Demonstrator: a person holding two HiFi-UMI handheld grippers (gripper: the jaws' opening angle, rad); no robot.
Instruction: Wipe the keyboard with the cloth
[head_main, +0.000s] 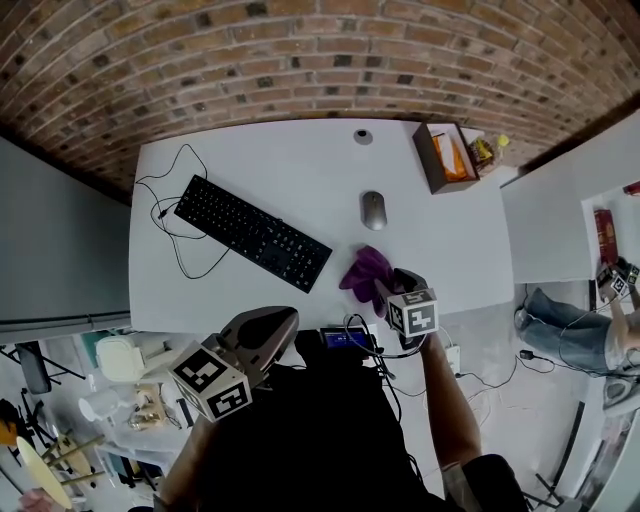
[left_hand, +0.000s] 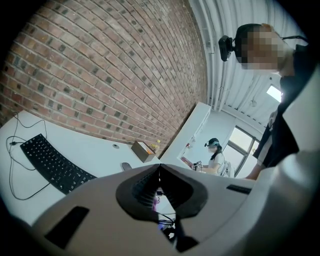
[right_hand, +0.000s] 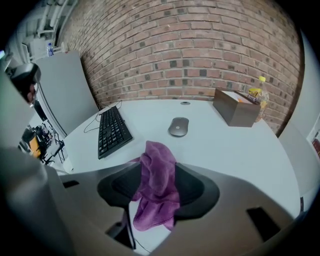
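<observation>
White table (head_main: 300, 160). Toward the left, lying at a slant, a black keyboard (head_main: 252, 232), with a thin cable (head_main: 160, 212) looping over the bare top beside it. Near the middle, a grey mouse (head_main: 373, 209). Close to the front edge, near the mouse, a bunched purple cloth (head_main: 362, 272). At the far right corner, an open brown box (head_main: 445, 157), a yellow bottle (right_hand: 257, 97) just beside it. By the far edge, a small grey disc (head_main: 363, 136).
</observation>
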